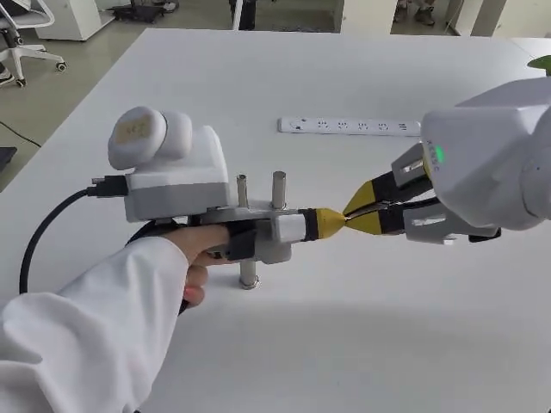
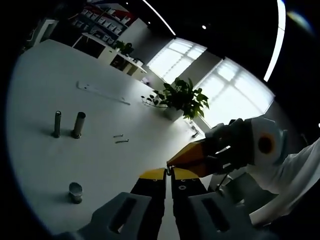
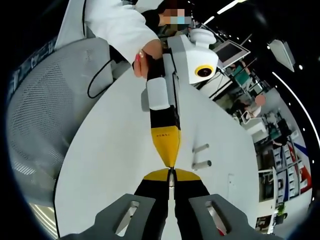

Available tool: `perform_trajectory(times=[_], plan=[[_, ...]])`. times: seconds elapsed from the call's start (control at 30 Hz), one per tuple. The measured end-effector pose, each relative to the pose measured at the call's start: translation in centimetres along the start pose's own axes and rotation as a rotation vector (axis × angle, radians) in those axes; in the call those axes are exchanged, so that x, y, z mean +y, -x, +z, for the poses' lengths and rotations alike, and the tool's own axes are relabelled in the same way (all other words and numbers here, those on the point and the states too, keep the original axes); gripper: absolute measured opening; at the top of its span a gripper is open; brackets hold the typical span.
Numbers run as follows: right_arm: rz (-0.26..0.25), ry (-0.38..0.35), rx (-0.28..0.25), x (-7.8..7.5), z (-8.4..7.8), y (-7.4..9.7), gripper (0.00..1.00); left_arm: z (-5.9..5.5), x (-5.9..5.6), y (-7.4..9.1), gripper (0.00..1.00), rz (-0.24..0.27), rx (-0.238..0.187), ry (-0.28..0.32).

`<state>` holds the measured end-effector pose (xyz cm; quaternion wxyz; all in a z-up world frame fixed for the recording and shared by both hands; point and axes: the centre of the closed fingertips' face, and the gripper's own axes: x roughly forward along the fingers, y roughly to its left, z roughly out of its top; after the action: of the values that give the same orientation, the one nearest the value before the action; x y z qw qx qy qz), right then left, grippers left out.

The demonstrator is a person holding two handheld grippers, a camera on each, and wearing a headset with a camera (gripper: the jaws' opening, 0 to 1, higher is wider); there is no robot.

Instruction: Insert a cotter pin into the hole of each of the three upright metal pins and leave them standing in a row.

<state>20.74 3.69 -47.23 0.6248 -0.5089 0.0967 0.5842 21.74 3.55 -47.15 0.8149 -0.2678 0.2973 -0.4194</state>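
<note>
Tip to tip, the left claw [image 1: 334, 222] and the right claw [image 1: 355, 215] are held together just right of centre in the head view. Each is a pair of black jaws with yellow tips on a white hand-held tool. Both pairs of jaws are pressed closed. Whether anything thin is pinched where the tips meet cannot be told. The left tool is gripped by a hand [image 1: 200, 258] in a white sleeve at the lower left of that frame, and the right tool reaches in from the right edge.

In the left gripper view the left claw [image 2: 168, 174] rises from the bottom centre, and the right claw [image 2: 172, 163] is touched to its tips from the right. In the right gripper view the left claw [image 3: 170, 160] is seen coming down from the top centre onto the right claw [image 3: 171, 176].

Three short, upright, cylindrical metal pins are stood on the white worktop [image 1: 362, 344]. In the head view two of them [image 1: 242, 191] [image 1: 279, 189] are seen side by side at the centre of the frame, just behind the left tool's body. The third [image 1: 249, 277] is seen apart from them, just below that tool.

In the left gripper view two small wire cotter pins [image 2: 118, 135] [image 2: 121, 141] are seen lying close together on the worktop, to the right of the paired metal pins at centre left.

A long white power strip [image 1: 349, 126] is laid flat in the upper centre-right of the head view, well apart from the metal pins.
</note>
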Motion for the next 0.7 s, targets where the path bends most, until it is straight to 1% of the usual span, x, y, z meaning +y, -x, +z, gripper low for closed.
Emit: perform_trajectory(times=[0.2,0.27,0.33,0.37,0.4,0.43,0.5,0.57,0.7], plan=[[-0.001,-0.002,-0.001,0.00,-0.05,0.13,0.00,0.00,-0.08,-0.02,0.01,0.000,-0.005,0.031],[-0.001,-0.003,0.000,0.02,-0.05,0.12,0.00,-0.04,0.00,-0.02,0.01,0.003,0.000,0.064],[0.003,-0.001,0.000,0.17,-0.05,0.06,0.00,-0.20,0.04,0.01,0.01,0.005,0.010,0.070],[0.005,0.000,0.000,0.23,-0.05,0.02,0.00,-0.28,0.04,0.02,0.01,0.009,0.015,0.066],[0.010,-0.001,-0.001,0.39,-0.04,-0.01,0.00,-0.50,0.00,0.06,0.00,0.013,0.028,0.049],[0.008,-0.003,-0.001,0.38,-0.05,-0.06,0.00,-0.46,-0.02,0.04,0.00,0.019,0.024,0.045],[0.009,-0.009,-0.001,0.38,-0.13,-0.10,0.00,-0.50,0.06,0.04,0.00,0.030,0.022,0.061],[0.005,-0.012,-0.002,0.32,-0.17,-0.08,0.00,-0.45,0.03,0.02,0.00,0.034,0.016,0.055],[0.011,-0.004,-0.012,0.56,-0.15,0.02,0.00,-0.63,-0.10,0.10,0.00,0.034,0.032,0.031]])
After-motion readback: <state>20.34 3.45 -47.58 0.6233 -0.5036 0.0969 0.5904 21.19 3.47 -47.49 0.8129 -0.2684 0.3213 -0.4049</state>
